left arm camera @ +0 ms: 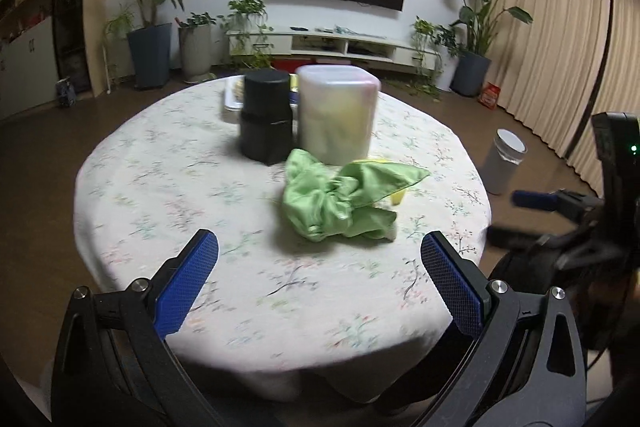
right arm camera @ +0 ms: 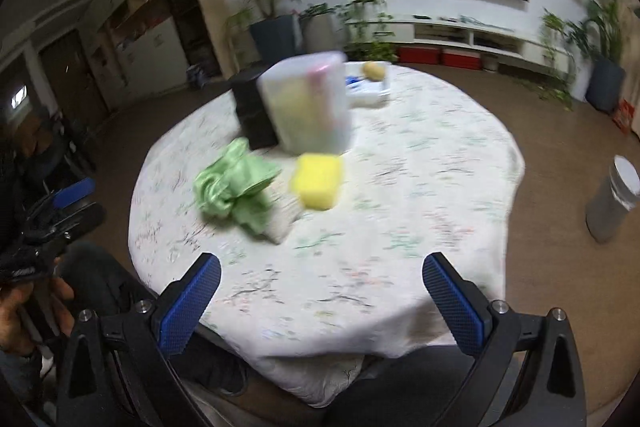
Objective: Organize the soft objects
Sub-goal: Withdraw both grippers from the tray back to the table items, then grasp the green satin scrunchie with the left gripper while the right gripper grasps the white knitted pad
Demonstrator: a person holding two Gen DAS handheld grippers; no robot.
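Both grippers stand wide and empty at the surface's [left arm camera: 132,187] near edge; the green satin cloth [left arm camera: 340,199] lies at twelve o'clock of the left gripper [left arm camera: 320,251], eleven o'clock of the right gripper [right arm camera: 322,275], left apparently nearer.

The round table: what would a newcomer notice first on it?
The crumpled green cloth lies mid-table, with a yellow sponge beside it. Behind them stand a translucent lidded container and a black canister. Both tongs, left and right, are open near the table's edge.
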